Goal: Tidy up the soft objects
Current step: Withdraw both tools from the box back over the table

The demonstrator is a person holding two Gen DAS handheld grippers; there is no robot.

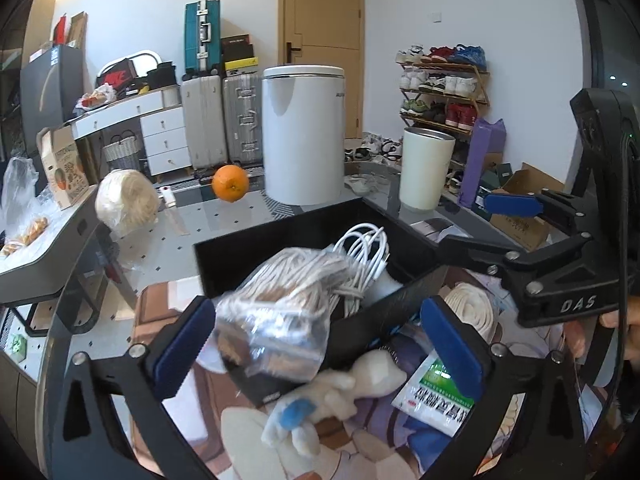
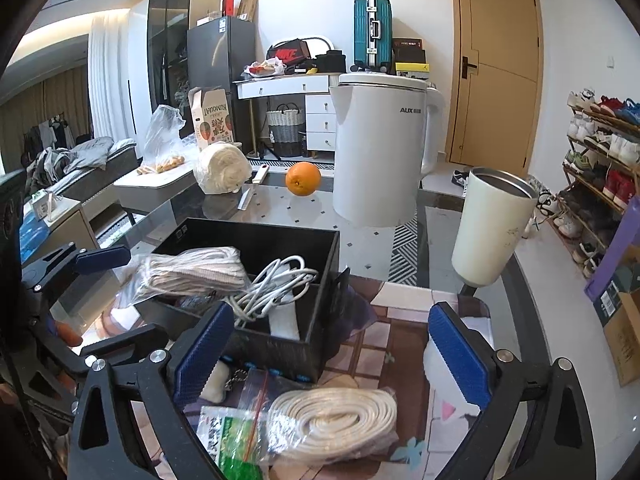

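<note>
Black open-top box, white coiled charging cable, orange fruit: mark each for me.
black open-top box [image 2: 256, 236], right wrist view, inner back wall.
white coiled charging cable [image 2: 276, 280], right wrist view, middle of the loops.
orange fruit [image 1: 230, 183], left wrist view, centre of the peel.

the bagged rope [image 1: 280, 304] is motion-blurred; it and the white cable [image 2: 276, 284] hide the black box [image 2: 248, 240] floor; green packet [image 2: 228, 440] print unreadable

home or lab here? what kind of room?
Most likely a lived-in home, near the entry: a wooden shoe rack full of sneakers, stacked hard-shell suitcases by a wooden door, and a white electric kettle on the table.
</note>
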